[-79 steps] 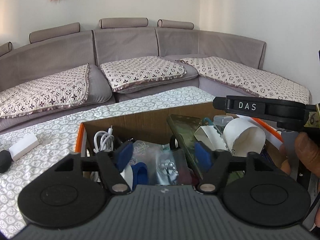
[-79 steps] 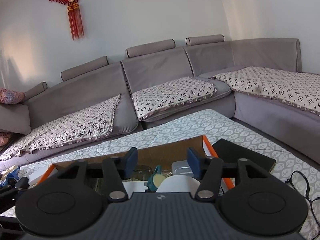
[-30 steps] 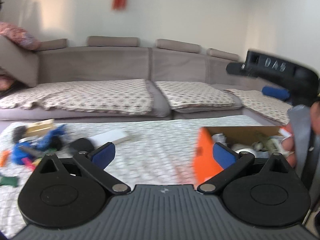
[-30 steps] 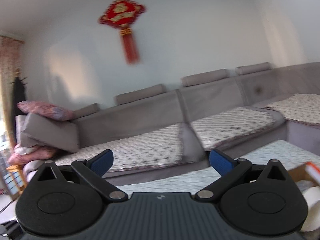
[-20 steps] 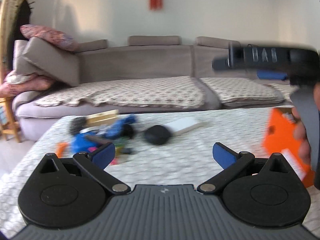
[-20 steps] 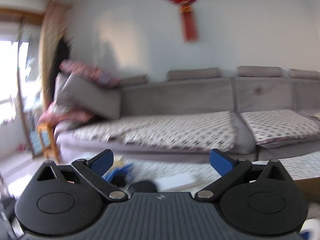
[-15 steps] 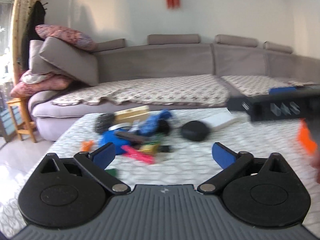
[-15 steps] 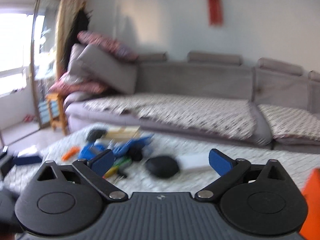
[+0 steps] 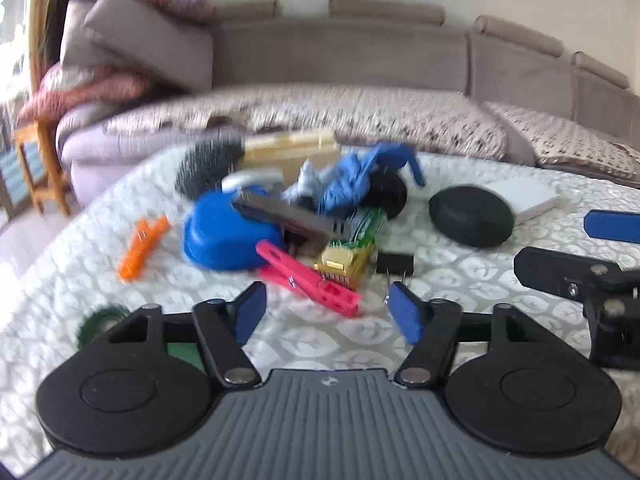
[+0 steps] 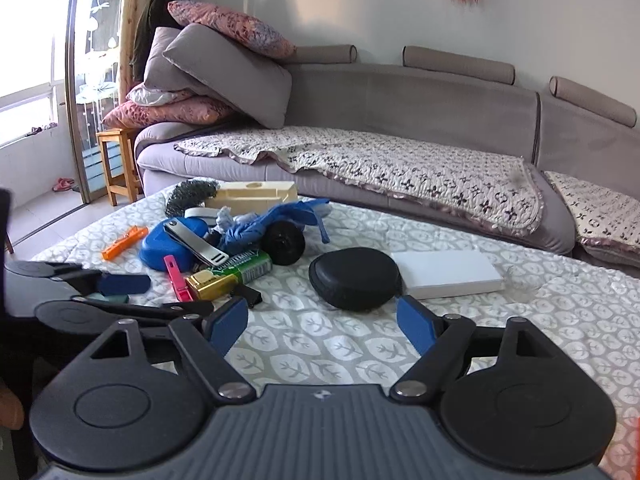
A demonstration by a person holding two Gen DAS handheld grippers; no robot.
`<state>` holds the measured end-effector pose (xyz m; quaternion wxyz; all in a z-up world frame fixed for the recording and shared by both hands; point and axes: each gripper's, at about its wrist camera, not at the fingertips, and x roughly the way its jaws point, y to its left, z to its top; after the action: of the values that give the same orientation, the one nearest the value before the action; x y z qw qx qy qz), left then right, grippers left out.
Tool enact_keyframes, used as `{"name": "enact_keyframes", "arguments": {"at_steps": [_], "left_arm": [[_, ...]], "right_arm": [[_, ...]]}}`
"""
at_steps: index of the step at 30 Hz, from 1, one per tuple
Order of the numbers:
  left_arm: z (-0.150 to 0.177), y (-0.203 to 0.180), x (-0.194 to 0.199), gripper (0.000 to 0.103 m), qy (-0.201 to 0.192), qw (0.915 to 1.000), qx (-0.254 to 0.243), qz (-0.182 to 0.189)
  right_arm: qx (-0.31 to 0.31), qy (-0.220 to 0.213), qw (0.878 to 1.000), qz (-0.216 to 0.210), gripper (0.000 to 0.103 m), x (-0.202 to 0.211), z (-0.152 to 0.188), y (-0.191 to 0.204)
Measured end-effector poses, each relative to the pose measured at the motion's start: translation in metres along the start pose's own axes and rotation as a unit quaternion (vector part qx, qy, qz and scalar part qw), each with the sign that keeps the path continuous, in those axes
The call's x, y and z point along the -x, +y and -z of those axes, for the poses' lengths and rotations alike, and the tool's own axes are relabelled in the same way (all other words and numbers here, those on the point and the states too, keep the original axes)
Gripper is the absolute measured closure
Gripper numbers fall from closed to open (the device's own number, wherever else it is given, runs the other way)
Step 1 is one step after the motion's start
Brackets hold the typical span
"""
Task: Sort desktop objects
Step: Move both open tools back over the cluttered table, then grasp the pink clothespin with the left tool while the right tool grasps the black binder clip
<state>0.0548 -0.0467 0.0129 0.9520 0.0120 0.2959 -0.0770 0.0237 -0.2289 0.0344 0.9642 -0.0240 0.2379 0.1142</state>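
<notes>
A heap of small objects lies on the patterned table: a pink clothespin [image 9: 308,280], a blue tape measure [image 9: 224,232], a green gum pack [image 10: 244,266], a gold lighter [image 9: 338,260], a black binder clip [image 9: 394,262], blue cloth [image 10: 264,220] and an orange clip [image 9: 142,242]. A black oval case [image 10: 354,278] and a white box [image 10: 446,274] lie to their right. My left gripper [image 9: 326,314] is open and empty just short of the pink clothespin. My right gripper [image 10: 322,324] is open and empty in front of the black case.
A green tape roll [image 9: 100,320] lies at the near left. A steel scourer [image 10: 192,196] and a wooden block [image 10: 252,196] sit behind the heap. A grey sofa [image 10: 400,120] with cushions runs behind the table. An orange box edge [image 10: 635,440] shows at far right.
Both grippers have swung left, away from the cardboard box, and come down close over the heap of small objects. Both stay open and empty; the left jaws have narrowed.
</notes>
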Motion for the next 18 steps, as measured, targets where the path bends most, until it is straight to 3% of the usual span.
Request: {"name": "enact_keyframes", "arguments": {"at_steps": [3, 9, 11, 13, 16, 18], "left_arm": [[-0.004, 0.005, -0.003, 0.050, 0.012, 0.9997, 0.017, -0.012], [-0.001, 0.014, -0.002, 0.055, 0.011, 0.9994, 0.032, 0.008], [0.001, 0.013, 0.001, 0.064, 0.013, 0.9997, 0.021, 0.005], [0.001, 0.010, 0.001, 0.065, 0.019, 0.9998, 0.001, -0.002], [0.002, 0.005, 0.000, 0.086, 0.026, 0.9993, -0.017, -0.019], [0.002, 0.007, -0.002, 0.091, 0.027, 0.9992, -0.019, -0.021]], "right_arm": [[0.014, 0.003, 0.998, -0.055, 0.030, -0.012, -0.001, 0.001], [0.033, 0.038, 0.995, -0.081, 0.036, -0.034, -0.007, 0.002], [0.035, 0.045, 0.995, -0.082, 0.036, -0.034, -0.001, 0.002], [0.036, 0.052, 0.995, -0.081, 0.036, -0.033, 0.002, 0.002], [0.037, 0.050, 0.993, -0.097, 0.037, -0.032, 0.003, 0.007], [0.046, 0.042, 0.992, -0.111, 0.041, -0.032, 0.001, 0.011]]}}
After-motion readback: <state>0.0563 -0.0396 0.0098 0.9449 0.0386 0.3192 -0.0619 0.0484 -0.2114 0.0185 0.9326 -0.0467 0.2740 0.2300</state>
